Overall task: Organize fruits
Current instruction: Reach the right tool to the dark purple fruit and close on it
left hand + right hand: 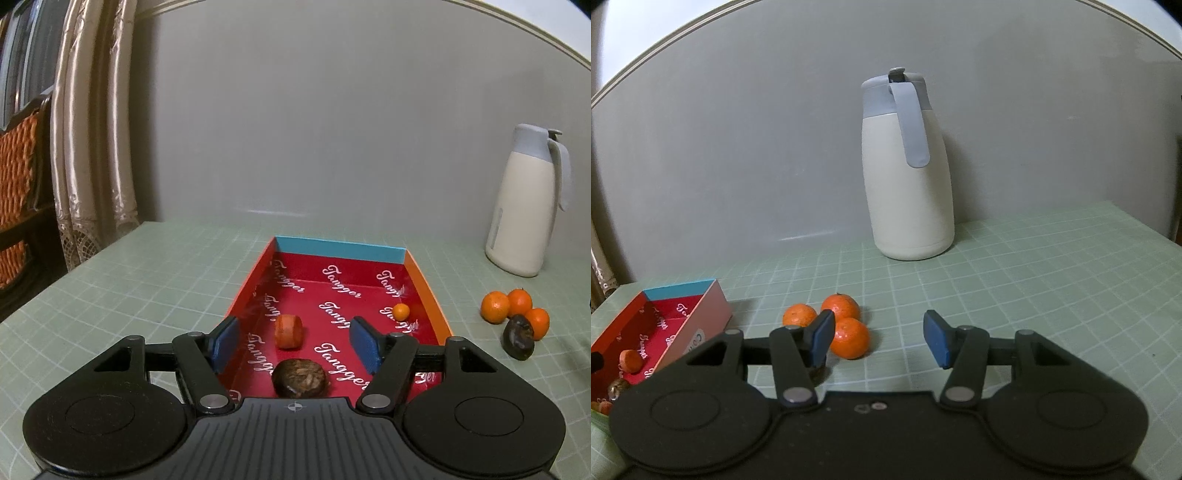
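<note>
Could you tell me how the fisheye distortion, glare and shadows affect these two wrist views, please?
Left wrist view: the wall's top edge bows into an arc, dim even light, a faint glare streak low on the wall. Right wrist view: the same bowing, dark corners, the jug sharp, soft shadows under the three oranges.

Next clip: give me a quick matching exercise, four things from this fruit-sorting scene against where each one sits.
Things:
1. small orange fruit
2. three tangerines
3. white jug
4. brown fruit

Places:
A. by the wall, on the green mat
B. in the red box, nearest the left gripper
C. on the mat, outside the box
D. in the red box, near its orange side wall

Pairs: 1-D, 2-C, 3-A, 4-B
</note>
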